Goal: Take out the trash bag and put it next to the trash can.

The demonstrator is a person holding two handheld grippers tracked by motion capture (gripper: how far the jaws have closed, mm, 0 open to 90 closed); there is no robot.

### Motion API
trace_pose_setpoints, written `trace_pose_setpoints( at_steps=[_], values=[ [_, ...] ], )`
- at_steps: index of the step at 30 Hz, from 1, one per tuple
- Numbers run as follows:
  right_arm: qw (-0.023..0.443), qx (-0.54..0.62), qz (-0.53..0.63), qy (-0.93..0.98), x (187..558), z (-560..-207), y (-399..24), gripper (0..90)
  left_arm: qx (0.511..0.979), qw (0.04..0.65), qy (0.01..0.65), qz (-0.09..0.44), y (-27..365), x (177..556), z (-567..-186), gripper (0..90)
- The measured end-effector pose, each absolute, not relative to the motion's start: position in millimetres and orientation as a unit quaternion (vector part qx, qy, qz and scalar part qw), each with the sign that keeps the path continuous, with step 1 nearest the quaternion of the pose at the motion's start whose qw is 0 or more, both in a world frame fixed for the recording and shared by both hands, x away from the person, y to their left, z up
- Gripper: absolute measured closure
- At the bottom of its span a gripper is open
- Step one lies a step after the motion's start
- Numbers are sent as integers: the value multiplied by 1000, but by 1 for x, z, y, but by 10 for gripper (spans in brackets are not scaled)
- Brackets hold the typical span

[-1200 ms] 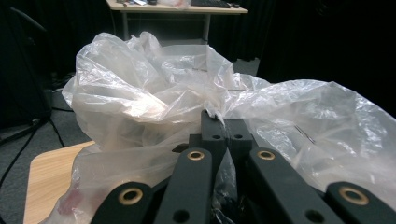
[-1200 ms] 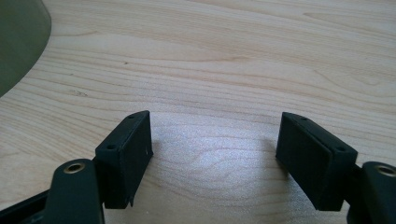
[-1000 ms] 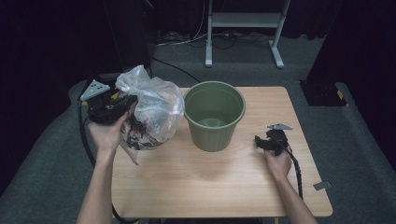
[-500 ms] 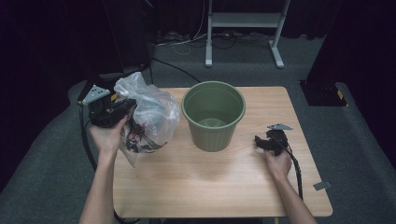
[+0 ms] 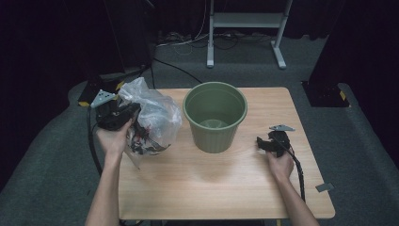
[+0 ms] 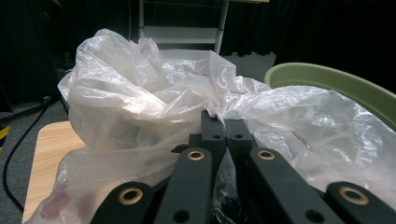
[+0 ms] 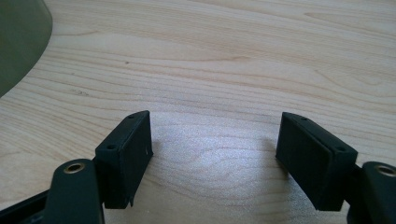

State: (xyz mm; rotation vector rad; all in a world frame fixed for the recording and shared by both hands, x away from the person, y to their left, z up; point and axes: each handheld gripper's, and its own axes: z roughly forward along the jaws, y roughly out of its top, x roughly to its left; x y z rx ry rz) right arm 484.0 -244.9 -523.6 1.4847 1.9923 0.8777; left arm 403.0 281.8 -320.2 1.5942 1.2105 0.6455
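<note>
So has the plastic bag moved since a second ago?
Yes, slightly: the plastic bag, pinched in the left gripper, sits lower against the green bucket, nearer the table.

Bag contents blurred behind plastic; bucket cut off by right edge.

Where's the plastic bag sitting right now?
In the high view the plastic bag is at the table's left side, pinched by the left hand-held gripper, just left of the green bucket.
</note>
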Motion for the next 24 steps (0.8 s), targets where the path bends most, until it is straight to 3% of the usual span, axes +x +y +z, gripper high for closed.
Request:
trace_pose_setpoints(
  at_steps=[24],
  values=[
    [251, 545, 323, 732, 484, -524, -245, 265, 671, 473, 497, 280, 261, 428, -349, 893]
  ],
)
